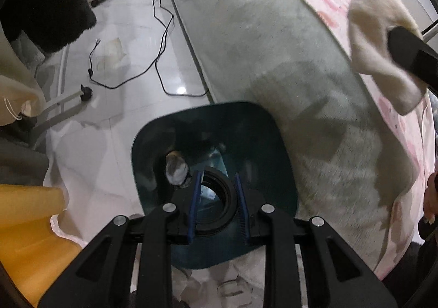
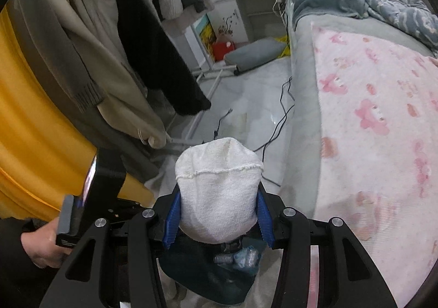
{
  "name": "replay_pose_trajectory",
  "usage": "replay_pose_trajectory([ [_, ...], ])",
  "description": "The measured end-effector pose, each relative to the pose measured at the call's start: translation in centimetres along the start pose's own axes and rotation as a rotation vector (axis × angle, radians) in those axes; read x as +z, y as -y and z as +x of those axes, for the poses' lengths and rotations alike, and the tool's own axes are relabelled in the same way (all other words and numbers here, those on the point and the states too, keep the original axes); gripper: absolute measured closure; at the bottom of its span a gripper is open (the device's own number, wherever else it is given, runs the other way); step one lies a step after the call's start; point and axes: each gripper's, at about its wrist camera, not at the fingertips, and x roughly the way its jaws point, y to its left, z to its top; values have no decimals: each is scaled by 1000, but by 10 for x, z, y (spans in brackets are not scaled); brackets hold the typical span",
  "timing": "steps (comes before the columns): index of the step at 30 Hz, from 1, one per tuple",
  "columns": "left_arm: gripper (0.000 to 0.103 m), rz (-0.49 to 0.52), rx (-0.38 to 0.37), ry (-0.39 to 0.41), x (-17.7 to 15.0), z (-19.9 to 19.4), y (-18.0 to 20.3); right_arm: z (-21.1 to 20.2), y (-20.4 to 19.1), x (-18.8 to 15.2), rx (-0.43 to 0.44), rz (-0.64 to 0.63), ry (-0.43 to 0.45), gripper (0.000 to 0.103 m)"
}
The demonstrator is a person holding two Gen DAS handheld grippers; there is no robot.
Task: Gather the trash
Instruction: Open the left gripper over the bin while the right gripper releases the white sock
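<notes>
- We see the right gripper (image 2: 217, 221) clamped on a white cloth wad (image 2: 219, 193), held above the dark bin (image 2: 208, 278) beside the bed (image 2: 369, 144).
- Our left gripper (image 1: 217, 208) grips a black ring (image 1: 219, 205) over that bin.

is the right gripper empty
No, the right gripper has its blue fingers clamped on a white cloth.
</notes>
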Motion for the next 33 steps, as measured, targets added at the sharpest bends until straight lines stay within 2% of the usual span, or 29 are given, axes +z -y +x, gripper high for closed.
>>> replay_pose_trajectory([
  [3, 72, 3, 4, -23, -4, 1, -6, 12, -5, -3, 0, -7, -31, 54],
  [5, 58, 1, 0, -31, -7, -1, -10, 19, -7, -4, 0, -8, -48, 54],
  [11, 27, -9, 18, 4, -9, -14, -20, 44, -11, -9, -8, -9, -104, 54],
  [23, 18, -45, 27, 74, -14, -35, -46, 79, -18, -22, -26, -18, -194, 53],
  [29, 18, -39, 40, 136, -16, -51, -48, 97, -24, -29, -40, -27, -240, 52],
  [33, 18, -42, 37, 216, -14, -66, -52, 111, -29, -36, -60, -53, -279, 52],
])
